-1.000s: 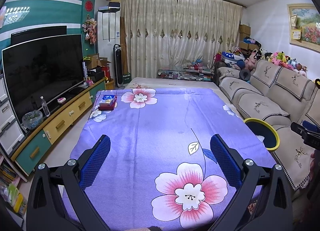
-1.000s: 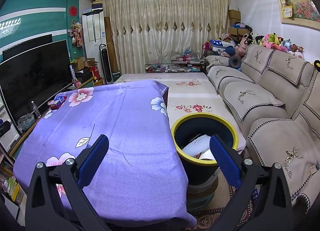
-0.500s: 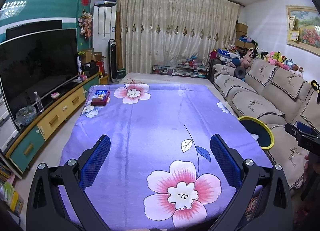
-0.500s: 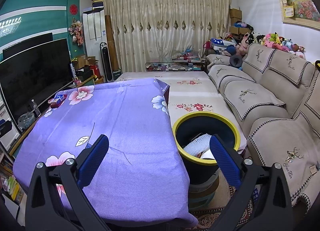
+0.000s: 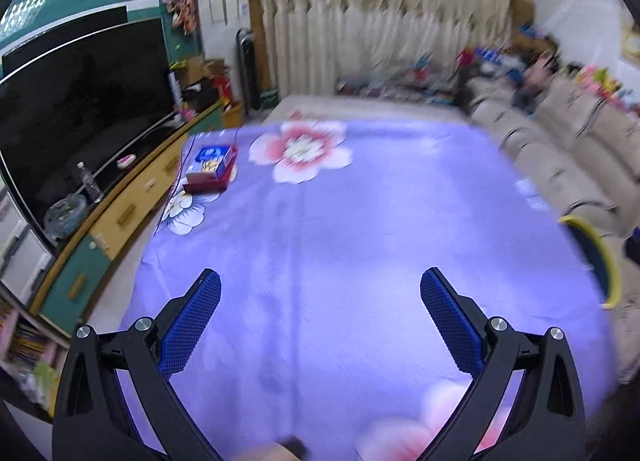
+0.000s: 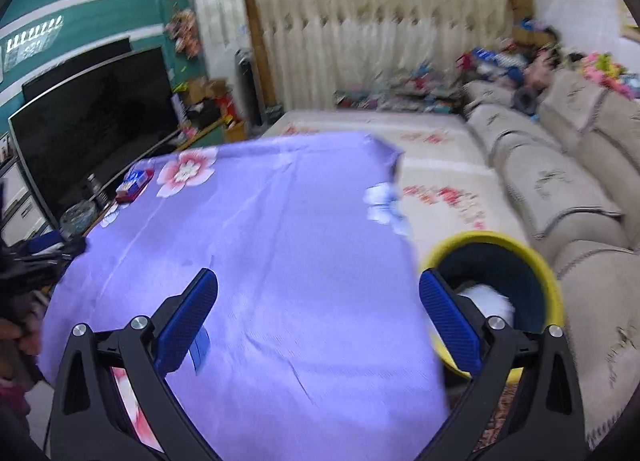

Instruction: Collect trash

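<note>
**A:** Where is the trash?

**B:** I think it is the little box (image 5: 210, 167) with the blue top. It sits at the far left corner of the surface (image 5: 360, 241), right by the edge next to the TV stand (image 5: 132, 205). From here I cannot tell if it is really trash or something to keep.

**A:** And where does it go?

**B:** Into the bin (image 6: 516, 273) with the yellow rim. It stands on the floor just off the right edge of the surface, beside the sofa (image 6: 560, 181). Something white (image 6: 486, 299) is already lying in it.

**A:** Are the tools holding anything?

**B:** No. The left tool (image 5: 320, 325) is wide and empty. The right tool (image 6: 318, 325) is wide and empty too. Both hang over the near edge, well apart from the box.

**A:** So how do we do it well?

**B:** The box is on the left side, so reach with the left tool. Go all the way across to the far corner. Come down with one finger on each long side, then squeeze gently. Lift it straight up so the purple cloth does not bunch. Then carry it over the right edge and let go above the bin.
</note>
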A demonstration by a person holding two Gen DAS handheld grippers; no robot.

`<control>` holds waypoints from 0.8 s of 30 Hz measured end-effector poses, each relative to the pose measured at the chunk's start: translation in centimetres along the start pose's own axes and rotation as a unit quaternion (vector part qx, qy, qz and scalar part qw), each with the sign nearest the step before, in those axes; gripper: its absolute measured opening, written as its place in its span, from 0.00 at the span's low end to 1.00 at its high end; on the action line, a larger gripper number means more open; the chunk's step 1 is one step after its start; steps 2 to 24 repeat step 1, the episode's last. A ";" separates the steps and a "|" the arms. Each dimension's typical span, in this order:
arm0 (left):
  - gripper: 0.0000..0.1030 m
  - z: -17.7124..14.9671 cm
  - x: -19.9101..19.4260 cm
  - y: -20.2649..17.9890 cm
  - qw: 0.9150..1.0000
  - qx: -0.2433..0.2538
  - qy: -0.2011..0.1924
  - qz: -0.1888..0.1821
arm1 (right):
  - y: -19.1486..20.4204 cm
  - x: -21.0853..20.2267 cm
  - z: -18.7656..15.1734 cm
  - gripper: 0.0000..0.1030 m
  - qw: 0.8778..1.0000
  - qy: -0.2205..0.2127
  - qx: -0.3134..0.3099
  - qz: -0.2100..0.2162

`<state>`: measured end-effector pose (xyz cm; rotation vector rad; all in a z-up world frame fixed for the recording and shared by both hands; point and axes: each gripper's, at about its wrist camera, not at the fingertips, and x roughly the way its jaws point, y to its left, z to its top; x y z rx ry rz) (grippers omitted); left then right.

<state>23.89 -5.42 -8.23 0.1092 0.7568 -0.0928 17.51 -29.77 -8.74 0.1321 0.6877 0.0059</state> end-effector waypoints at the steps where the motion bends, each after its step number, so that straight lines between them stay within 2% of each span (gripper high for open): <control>1: 0.95 0.3 1.9 0.2 1.000 0.002 0.010 0.009 | 0.5 2.0 0.7 0.93 1.000 0.011 -0.002 0.001; 24: 0.95 0.3 1.9 0.2 1.000 0.002 0.010 0.009 | 0.5 2.0 0.7 0.93 1.000 0.011 -0.002 0.001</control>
